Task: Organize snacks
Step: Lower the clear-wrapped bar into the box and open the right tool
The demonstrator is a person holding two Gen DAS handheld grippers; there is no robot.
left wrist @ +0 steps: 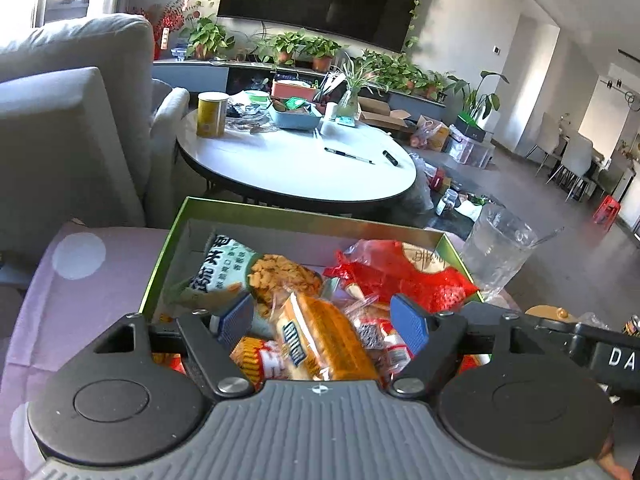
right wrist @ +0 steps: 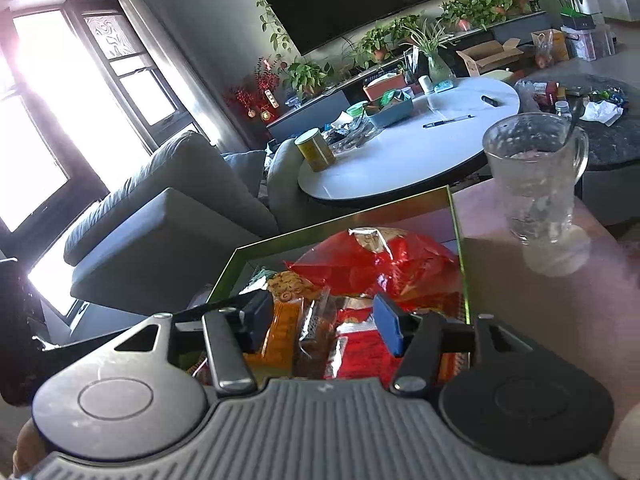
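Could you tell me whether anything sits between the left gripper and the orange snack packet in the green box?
Nothing visible does: the left gripper hangs open directly over the orange snack packet, inside the green box, with no item over the packet.

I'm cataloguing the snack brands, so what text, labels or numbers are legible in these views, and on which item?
"DA": white letters on the black gripper body at the right edge of the left wrist view; the rest is cut off.
Green snack bag: large Chinese characters, too skewed to read reliably.
Orange packet: blue logo lettering, blurred.
Red bag: printed characters on its label, unreadable.
Yellow canister: no legible print.
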